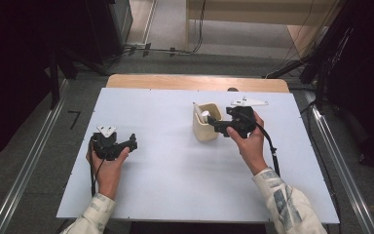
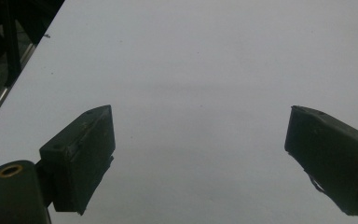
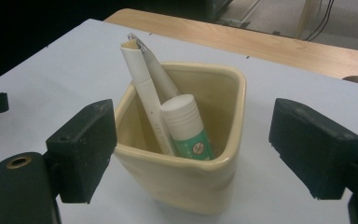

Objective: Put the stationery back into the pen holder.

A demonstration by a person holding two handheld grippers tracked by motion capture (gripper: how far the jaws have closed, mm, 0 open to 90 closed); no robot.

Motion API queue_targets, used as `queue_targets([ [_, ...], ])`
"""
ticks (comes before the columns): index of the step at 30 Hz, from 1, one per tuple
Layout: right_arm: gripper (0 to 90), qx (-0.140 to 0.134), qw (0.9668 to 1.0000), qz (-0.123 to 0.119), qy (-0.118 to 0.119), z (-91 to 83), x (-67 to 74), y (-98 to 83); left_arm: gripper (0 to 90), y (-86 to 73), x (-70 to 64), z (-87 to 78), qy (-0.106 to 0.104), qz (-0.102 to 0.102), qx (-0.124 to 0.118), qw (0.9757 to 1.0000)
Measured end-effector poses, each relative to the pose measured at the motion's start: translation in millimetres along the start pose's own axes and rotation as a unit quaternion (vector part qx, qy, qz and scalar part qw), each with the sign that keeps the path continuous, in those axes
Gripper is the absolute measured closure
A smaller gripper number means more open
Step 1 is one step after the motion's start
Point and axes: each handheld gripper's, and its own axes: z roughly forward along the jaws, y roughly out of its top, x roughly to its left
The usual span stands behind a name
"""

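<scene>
Right gripper wide open, holding nothing; cream cup between jaws, near left jaw, clear of right. White pen, glue stick upright inside cup. Left gripper wide open, empty, above white table, well apart from cup.

Left gripper and right gripper both hold jaws wide apart.
</scene>
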Motion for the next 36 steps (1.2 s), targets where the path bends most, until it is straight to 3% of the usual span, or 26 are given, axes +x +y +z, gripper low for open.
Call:
queue_targets([
  [36, 13.6, 0.002, 1.0, 0.003, -0.008, -31.4, -4.8, -30.5, 9.4, -0.1, -1.1, -0.3, -0.001, 0.001, 0.0, 1.0],
])
